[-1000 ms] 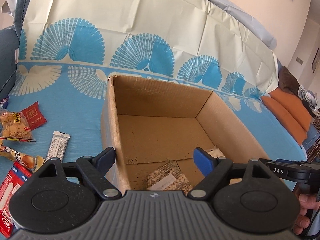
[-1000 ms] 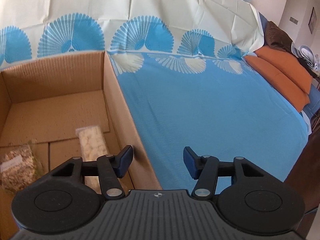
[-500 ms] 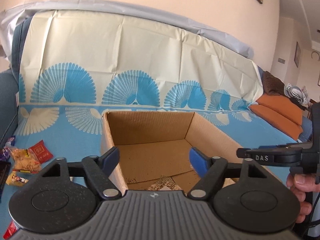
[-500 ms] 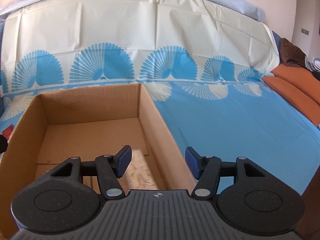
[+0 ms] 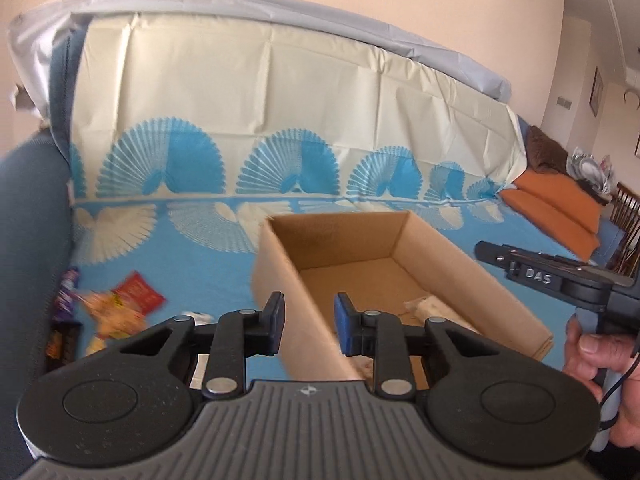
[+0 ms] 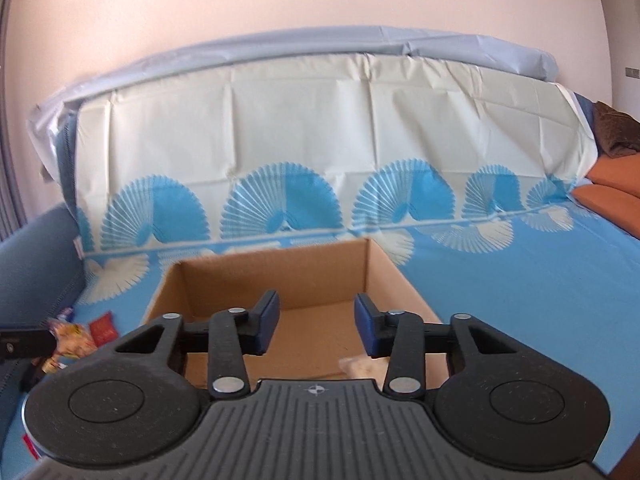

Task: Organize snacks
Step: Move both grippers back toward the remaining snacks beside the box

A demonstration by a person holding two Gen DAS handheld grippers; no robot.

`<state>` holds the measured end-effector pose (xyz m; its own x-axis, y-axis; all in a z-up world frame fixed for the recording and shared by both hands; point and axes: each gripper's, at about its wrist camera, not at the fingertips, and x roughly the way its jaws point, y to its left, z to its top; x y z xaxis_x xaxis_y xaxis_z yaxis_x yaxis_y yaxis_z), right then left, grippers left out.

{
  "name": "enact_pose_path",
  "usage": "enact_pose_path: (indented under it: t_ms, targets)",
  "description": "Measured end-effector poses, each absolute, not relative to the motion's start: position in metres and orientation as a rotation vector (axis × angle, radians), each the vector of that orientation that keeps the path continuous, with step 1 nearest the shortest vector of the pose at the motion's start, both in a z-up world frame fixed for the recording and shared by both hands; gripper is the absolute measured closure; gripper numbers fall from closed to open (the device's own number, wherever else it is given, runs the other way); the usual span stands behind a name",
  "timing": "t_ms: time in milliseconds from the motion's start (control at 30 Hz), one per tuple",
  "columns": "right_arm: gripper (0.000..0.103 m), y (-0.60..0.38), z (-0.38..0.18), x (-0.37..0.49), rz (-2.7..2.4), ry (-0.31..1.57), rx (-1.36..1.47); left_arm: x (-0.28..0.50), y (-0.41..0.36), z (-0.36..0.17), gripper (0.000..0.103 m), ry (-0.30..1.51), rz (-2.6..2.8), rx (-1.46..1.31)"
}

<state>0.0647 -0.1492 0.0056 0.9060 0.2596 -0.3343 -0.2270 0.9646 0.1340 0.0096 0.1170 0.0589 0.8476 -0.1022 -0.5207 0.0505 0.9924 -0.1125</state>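
Observation:
An open cardboard box (image 5: pixel 460 256) (image 6: pixel 384 272) sits on a blue and cream cloth. A pale snack packet (image 5: pixel 430 306) (image 6: pixel 362 364) lies on its floor. My left gripper (image 5: pixel 309 326) hovers above the box's left wall; its jaws are closing with nothing held between them. My right gripper (image 6: pixel 316 326) hangs over the box's near side, jaws also closing and empty. Loose snacks (image 5: pixel 120 308) (image 6: pixel 78 334) lie on the cloth left of the box. The right gripper's body (image 5: pixel 560 280) and a hand (image 5: pixel 600 354) show at the right of the left wrist view.
A sofa back draped in cream cloth (image 6: pixel 320 120) rises behind the box. A blue armrest (image 5: pixel 28 240) borders the left side. Orange cushions (image 5: pixel 556 204) lie far right. Bare blue cloth (image 6: pixel 520 280) spreads right of the box.
Both grippers rose and drew back from the box, tilting toward level, so the sofa back and wall fill more of each view. Both pairs of jaws narrowed. The left view swung left.

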Motion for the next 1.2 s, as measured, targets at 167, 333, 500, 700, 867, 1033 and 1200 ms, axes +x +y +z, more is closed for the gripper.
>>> enact_pose_path:
  t_ms: [167,333,500,700,867,1033,1200]
  targets:
    - [0.067,-0.123,0.011,0.054,0.335,0.333,0.123,-0.006,0.166,0.057,0.073,0.565,-0.044,-0.050]
    - [0.067,-0.085,0.010,0.042,0.473,0.342,0.113,-0.022,0.213,0.044,0.072,0.589,0.044,-0.235]
    - [0.067,-0.044,0.006,0.028,0.605,0.351,0.078,-0.032,0.224,0.015,0.057,0.657,0.052,-0.231]
    - [0.067,-0.002,-0.003,0.020,0.704,0.385,0.041,-0.038,0.263,-0.029,0.042,0.726,0.159,-0.412]
    - [0.065,0.029,-0.015,0.025,0.746,0.450,0.026,-0.018,0.271,-0.043,0.019,0.839,0.178,-0.441]
    - [0.064,0.052,-0.033,0.033,0.722,0.544,-0.015,0.001,0.256,-0.059,0.016,0.946,0.208,-0.355]
    - [0.064,0.062,-0.042,0.040,0.697,0.580,-0.014,0.019,0.244,-0.075,0.011,1.033,0.208,-0.278]
